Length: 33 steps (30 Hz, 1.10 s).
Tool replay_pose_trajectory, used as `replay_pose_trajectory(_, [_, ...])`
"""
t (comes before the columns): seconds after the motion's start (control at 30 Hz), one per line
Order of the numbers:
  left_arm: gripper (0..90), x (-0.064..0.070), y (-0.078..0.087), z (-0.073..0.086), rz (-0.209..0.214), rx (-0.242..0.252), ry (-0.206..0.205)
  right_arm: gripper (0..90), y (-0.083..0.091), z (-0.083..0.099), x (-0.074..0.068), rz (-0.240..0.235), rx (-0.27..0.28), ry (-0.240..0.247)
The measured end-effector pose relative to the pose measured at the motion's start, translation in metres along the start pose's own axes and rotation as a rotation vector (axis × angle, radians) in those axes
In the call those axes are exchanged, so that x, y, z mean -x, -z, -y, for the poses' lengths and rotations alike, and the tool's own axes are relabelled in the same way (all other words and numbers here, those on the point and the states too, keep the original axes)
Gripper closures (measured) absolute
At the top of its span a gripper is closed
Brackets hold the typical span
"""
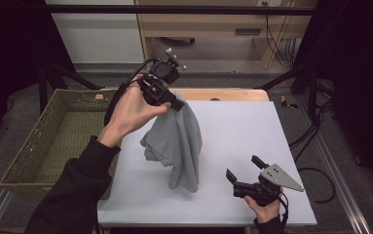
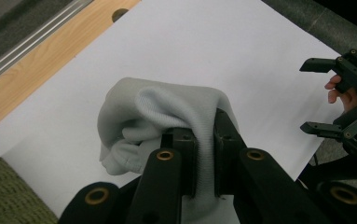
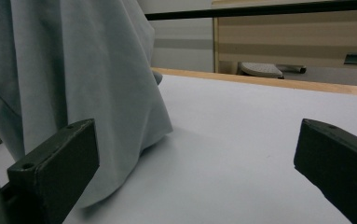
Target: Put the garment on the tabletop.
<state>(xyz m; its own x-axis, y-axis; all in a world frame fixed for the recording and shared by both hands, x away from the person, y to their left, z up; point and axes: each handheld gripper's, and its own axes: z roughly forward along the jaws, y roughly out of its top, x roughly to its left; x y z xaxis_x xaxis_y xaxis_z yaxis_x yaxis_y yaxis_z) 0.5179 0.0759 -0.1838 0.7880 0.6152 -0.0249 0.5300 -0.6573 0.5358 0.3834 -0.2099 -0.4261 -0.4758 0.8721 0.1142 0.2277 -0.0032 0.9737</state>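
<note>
Left tongs (image 1: pixel 174 103) pinch grey cloth (image 1: pixel 177 141) by top fold, long axis hanging vertical, hem brushing white worktop (image 1: pixel 242 131). Right tongs (image 1: pixel 242 171) spread, low on worktop; cloth at their 10 o'clock, near, untouched.

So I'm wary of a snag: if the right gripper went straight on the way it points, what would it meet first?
Probably the hanging grey cloth: it drapes just ahead of the right gripper, left of its line. Depth is unclear.

Green woven basket (image 1: pixel 52 141) just left of the white table (image 1: pixel 252 131), wooden furniture (image 1: pixel 213 24) behind
</note>
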Motion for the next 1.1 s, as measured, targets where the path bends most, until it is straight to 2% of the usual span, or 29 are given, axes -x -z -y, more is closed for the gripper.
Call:
replay_pose_trajectory(0.1, [82.2, 0.001, -0.015, 0.004, 0.01, -0.012, -0.008, 0.3, 0.0, 0.0, 0.0, 0.001, 0.004, 0.002])
replay_pose_trajectory(0.27, [82.1, 0.002, -0.03, 0.009, 0.027, -0.009, -0.015, 0.3, 0.0, 0.001, 0.0, 0.003, -0.007, 0.001])
replay_pose_trajectory(0.3, [82.1, 0.004, -0.037, 0.011, 0.024, 0.001, -0.013, 0.2, -0.001, 0.001, 0.0, 0.001, -0.005, 0.002])
replay_pose_trajectory(0.57, [81.8, 0.007, -0.058, 0.019, 0.043, 0.013, -0.034, 0.3, -0.001, 0.001, -0.001, -0.006, -0.003, -0.003])
replay_pose_trajectory(0.77, [81.7, 0.011, -0.082, 0.027, 0.072, -0.009, -0.049, 0.3, -0.001, 0.001, 0.0, -0.005, -0.003, 0.002])
replay_pose_trajectory(0.83, [81.7, 0.013, -0.09, 0.029, 0.084, -0.005, -0.04, 0.2, -0.001, 0.002, 0.0, -0.003, -0.005, 0.004])
replay_pose_trajectory(0.93, [81.5, 0.014, -0.098, 0.032, 0.087, -0.009, -0.044, 0.2, 0.0, 0.001, 0.0, -0.008, -0.01, -0.01])
replay_pose_trajectory(0.97, [81.5, 0.016, -0.107, 0.036, 0.097, -0.01, -0.043, 0.3, -0.001, 0.001, 0.001, -0.001, -0.006, 0.007])
replay_pose_trajectory(1.0, [81.4, 0.016, -0.107, 0.036, 0.097, -0.01, -0.043, 0.3, -0.001, 0.001, 0.001, -0.001, -0.006, 0.007])
replay_pose_trajectory(1.1, [81.4, 0.019, -0.121, 0.042, 0.114, -0.02, -0.051, 0.3, 0.0, 0.001, 0.0, -0.007, -0.009, -0.008])
